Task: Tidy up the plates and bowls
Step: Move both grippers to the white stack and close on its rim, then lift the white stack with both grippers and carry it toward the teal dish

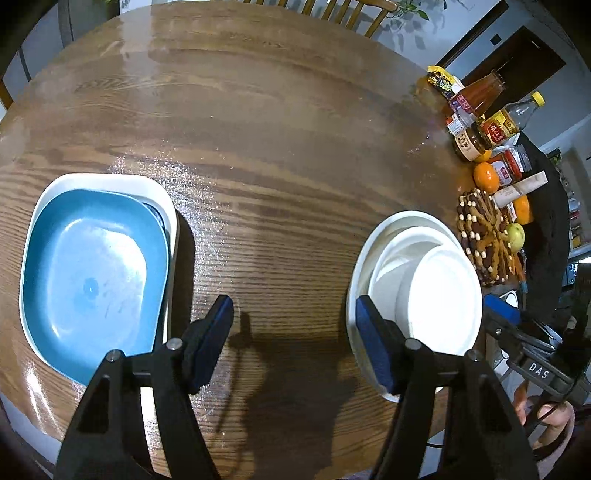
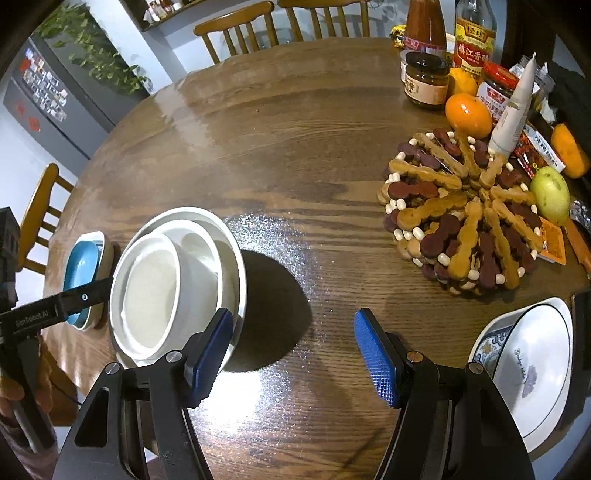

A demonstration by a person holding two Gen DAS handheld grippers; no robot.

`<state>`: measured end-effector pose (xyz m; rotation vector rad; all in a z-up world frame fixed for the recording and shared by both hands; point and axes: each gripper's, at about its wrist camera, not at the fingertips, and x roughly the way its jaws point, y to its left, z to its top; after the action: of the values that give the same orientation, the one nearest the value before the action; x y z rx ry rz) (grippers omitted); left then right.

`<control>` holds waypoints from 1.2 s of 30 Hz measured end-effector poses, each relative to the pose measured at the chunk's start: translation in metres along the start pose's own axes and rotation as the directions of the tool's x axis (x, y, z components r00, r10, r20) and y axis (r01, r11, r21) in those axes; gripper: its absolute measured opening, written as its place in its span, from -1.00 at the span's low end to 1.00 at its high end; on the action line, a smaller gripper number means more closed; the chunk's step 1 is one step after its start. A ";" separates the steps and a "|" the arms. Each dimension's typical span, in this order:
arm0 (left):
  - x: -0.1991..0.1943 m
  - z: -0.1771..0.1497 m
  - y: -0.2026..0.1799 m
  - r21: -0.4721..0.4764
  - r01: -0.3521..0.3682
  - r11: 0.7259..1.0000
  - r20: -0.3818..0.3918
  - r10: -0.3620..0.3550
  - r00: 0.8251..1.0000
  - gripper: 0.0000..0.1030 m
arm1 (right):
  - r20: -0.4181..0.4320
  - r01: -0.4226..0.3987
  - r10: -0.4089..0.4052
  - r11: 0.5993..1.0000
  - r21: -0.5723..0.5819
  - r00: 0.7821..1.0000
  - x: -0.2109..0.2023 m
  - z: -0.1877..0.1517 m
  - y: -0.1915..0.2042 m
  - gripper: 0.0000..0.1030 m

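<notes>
Bowls (image 2: 173, 284) stacked near table (image 2: 295, 155) edge (open wood beside).

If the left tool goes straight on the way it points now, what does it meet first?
Probably the bare wooden table: the open left tool has nothing between its fingers, with the blue dish and the white bowls off to either side.

"DAS" on right gripper (image 1: 496, 314)

Round wooden table (image 2: 295, 155), beaded trivet (image 2: 465, 214), oranges (image 2: 468, 115), green fruit, perhaps an apple (image 2: 550, 195), sauce bottles (image 2: 474, 37), chairs (image 2: 236, 31)
</notes>
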<state>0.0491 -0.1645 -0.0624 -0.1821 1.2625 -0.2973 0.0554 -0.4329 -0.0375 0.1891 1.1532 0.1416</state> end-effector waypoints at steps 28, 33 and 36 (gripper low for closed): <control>0.019 0.017 -0.013 0.012 0.097 0.995 -0.145 -0.094 0.985 -0.64 | -0.121 -0.131 0.141 0.987 0.090 0.983 0.028 0.020 0.010 -0.64; 0.019 0.016 -0.017 0.016 0.117 0.993 -0.146 -0.113 0.983 -0.83 | -0.121 -0.145 0.156 0.985 0.094 0.980 0.029 0.021 0.017 -0.86; 0.019 0.016 -0.019 0.022 0.125 0.992 -0.145 -0.120 0.982 -0.93 | -0.118 -0.156 0.169 0.981 0.112 0.979 0.030 0.021 0.014 -0.89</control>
<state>0.0676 -0.1893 -0.0694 -0.2152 1.3911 -0.4428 0.0863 -0.4144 -0.0530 0.3702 1.2729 0.2423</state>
